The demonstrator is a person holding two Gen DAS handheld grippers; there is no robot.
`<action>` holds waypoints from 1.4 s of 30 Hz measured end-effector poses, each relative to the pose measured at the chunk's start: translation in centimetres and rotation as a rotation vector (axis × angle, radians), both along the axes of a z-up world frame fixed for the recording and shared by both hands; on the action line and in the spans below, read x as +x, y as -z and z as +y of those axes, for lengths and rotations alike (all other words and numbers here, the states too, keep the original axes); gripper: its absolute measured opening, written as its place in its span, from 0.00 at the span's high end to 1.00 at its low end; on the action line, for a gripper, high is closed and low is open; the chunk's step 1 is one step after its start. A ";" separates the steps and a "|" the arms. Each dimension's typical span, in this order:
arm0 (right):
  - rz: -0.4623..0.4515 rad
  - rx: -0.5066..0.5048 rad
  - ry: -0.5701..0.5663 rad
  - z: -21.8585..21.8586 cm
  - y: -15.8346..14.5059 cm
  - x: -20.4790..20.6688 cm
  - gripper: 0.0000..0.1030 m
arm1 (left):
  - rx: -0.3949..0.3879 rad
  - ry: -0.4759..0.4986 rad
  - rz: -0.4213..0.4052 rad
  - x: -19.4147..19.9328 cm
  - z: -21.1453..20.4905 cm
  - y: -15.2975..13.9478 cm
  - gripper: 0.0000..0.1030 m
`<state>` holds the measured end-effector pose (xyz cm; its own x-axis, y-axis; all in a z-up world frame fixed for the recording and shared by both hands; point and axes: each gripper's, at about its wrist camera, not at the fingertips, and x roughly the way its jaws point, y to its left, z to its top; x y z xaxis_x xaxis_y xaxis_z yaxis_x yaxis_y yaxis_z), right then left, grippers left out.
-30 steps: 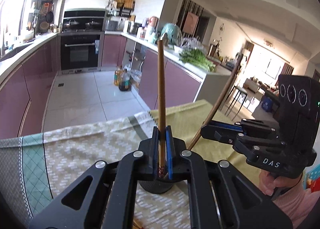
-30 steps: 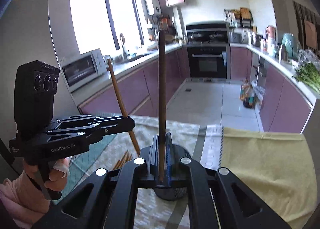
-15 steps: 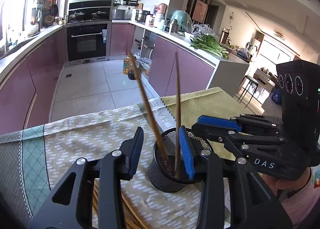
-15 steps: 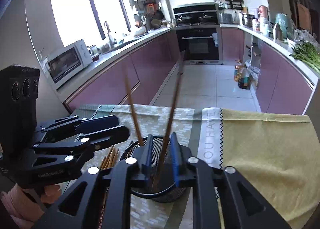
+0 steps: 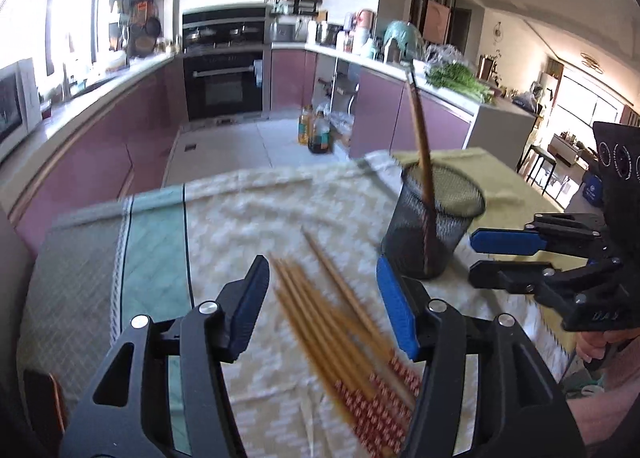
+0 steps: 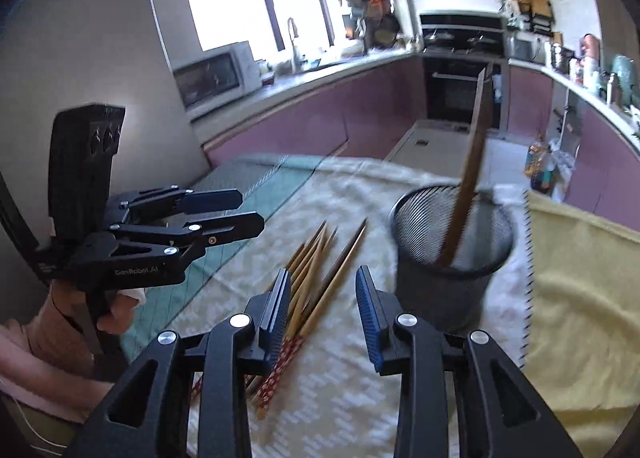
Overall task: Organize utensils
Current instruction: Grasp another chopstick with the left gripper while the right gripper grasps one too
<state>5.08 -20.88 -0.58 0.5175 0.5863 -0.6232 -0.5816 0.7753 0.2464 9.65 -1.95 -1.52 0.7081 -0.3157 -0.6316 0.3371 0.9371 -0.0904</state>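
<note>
black mesh cup (image 5: 434,226) upright on patterned cloth, dark chopsticks (image 5: 421,146) standing inside, leaning on rim. loose bundle of tan chopsticks (image 5: 332,322) with red-patterned ends flat on cloth just beside cup, tips fanned toward far edge.

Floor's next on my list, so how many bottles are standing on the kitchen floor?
2: a yellowish bottle and a dark bottle, touching side by side near the purple cabinets. The bags behind them may hide more.

Black mesh cup (image 5: 434,226); tan chopsticks (image 5: 336,322), red-patterned ends; blue claw pads (image 5: 396,314).
</note>
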 end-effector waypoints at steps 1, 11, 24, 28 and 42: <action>0.031 -0.002 -0.014 0.7 0.8 0.1 0.69 | -0.001 -0.005 0.024 -0.1 0.5 0.9 0.47; 0.140 -0.052 -0.042 4.1 5.0 1.0 0.78 | -0.033 -0.013 0.200 -1.0 2.3 7.2 0.63; 0.166 -0.094 -0.013 5.7 5.9 1.8 0.81 | -0.046 0.029 0.269 -0.4 1.7 9.0 0.77; 0.161 -0.103 0.005 5.8 6.0 2.0 0.87 | -0.060 0.038 0.274 -0.1 1.6 9.2 0.79; 0.235 -0.009 0.060 2.1 6.3 1.9 0.95 | -0.060 0.025 0.275 0.2 2.2 9.1 0.83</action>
<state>6.96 -18.81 -6.88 0.3919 0.5528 -0.7355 -0.4617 0.8096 0.3624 9.89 0.26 -10.60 0.5044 -0.3734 -0.7785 0.3155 0.9190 -0.2363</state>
